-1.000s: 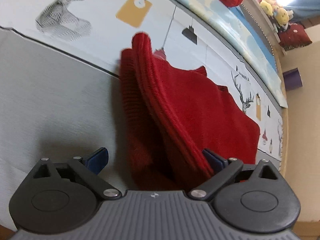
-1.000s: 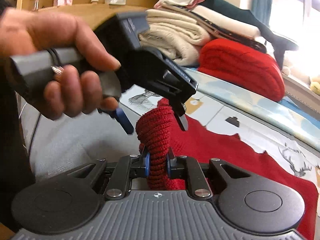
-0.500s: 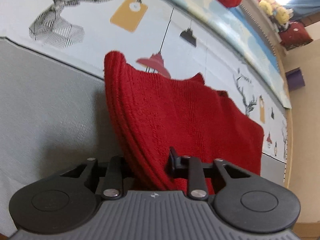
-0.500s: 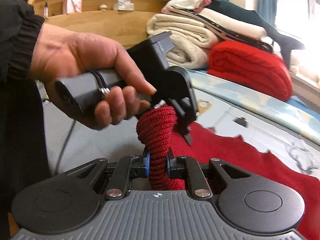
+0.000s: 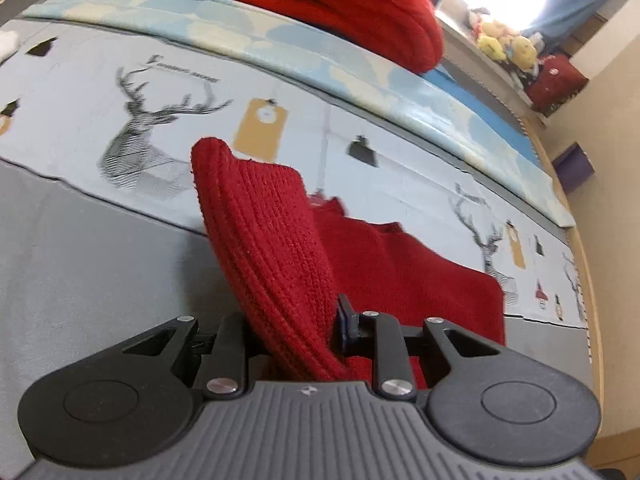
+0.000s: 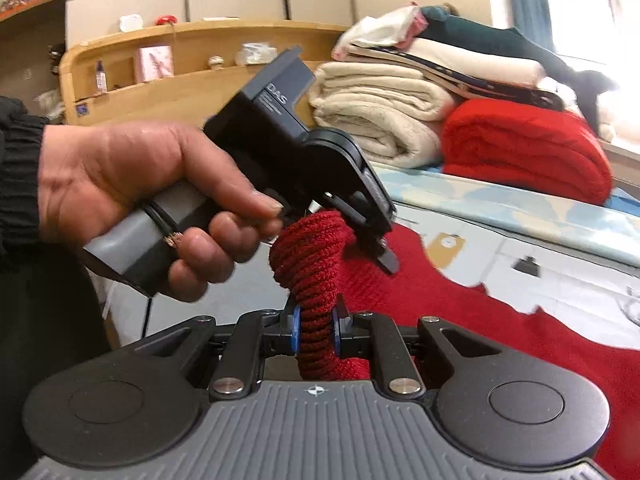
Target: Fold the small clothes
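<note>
Item: red ribbed-knit garment (image 5: 280, 264), thick, soft and pliant. One edge is raised and bunched; the remainder lies on the bed cover printed with deer heads and tags (image 5: 144, 136).

Left hand-held gripper (image 5: 294, 328): clamped on the raised fold. Its jaws have just been closing, with the knit between them.

Right hand-held gripper (image 6: 316, 330): closed on a rolled ridge of the same edge; blue pads (image 6: 296, 330) are pressed into the ribs.

Risk: the bulky, springy knit may slip from either grip during lifting, so an uneven fold could result.
</note>
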Motion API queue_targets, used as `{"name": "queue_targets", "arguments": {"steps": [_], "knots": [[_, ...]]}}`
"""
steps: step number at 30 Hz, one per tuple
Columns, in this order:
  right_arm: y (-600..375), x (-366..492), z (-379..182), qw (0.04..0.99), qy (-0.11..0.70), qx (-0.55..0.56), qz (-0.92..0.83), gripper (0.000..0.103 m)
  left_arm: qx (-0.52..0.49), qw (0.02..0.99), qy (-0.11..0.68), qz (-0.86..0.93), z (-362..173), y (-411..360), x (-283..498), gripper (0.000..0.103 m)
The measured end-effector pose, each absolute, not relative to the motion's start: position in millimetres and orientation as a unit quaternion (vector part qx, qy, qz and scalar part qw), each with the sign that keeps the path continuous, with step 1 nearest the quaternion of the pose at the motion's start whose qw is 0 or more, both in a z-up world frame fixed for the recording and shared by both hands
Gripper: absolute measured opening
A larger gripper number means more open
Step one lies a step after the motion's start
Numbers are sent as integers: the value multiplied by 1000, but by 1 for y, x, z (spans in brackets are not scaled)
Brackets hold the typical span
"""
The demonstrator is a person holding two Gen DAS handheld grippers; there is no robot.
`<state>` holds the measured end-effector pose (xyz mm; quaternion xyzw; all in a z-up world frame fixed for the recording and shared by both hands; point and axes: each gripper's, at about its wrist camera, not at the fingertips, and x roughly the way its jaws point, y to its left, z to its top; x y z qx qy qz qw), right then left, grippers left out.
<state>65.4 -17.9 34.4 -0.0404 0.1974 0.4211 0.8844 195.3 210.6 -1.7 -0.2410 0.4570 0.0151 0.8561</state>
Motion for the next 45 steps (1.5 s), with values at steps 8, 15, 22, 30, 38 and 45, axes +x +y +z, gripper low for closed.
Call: {"name": "queue_targets", "arguments": {"steps": [8, 15, 22, 30, 38, 45], "knots": [[-84, 69, 30, 922, 222, -13, 317, 15, -202, 874, 437, -67, 7, 127, 222, 27], [-143, 60, 24, 949, 250, -18, 191, 14, -154, 881, 411, -177, 17, 42, 225, 38], [-181, 79, -27, 922, 383, -10, 58, 14, -121, 877, 435, -162, 9, 32, 225, 49], [-225, 94, -45, 891, 399, 205, 74, 36, -68, 859, 485, -151, -12, 47, 225, 45], [-250, 116, -55, 873, 390, 281, 88, 28, -67, 852, 495, -156, -13, 54, 218, 45], [-256, 93, 9, 926, 276, 232, 112, 20, -44, 847, 490, -199, -12, 39, 211, 45]]}}
